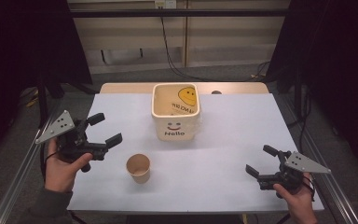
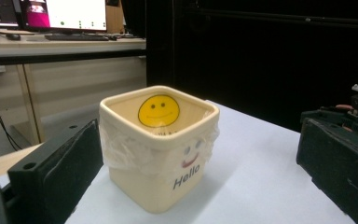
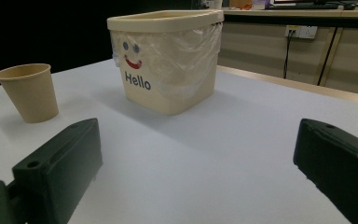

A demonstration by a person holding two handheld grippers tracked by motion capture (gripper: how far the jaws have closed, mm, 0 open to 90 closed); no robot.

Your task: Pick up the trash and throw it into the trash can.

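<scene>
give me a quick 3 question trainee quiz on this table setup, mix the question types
1. True or false: the tan paper cup lies on its side.
2. Which is nearer the cup: A) left hand-held gripper B) right hand-held gripper?
3. Fill in: the cream square plastic bin has the word ____ printed under its smiley.

Key: 1. False, it stands upright. 2. A. 3. Hello.

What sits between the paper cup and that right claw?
Nothing: in the high view, only bare white table separates the tan paper cup from the right claw.
</scene>
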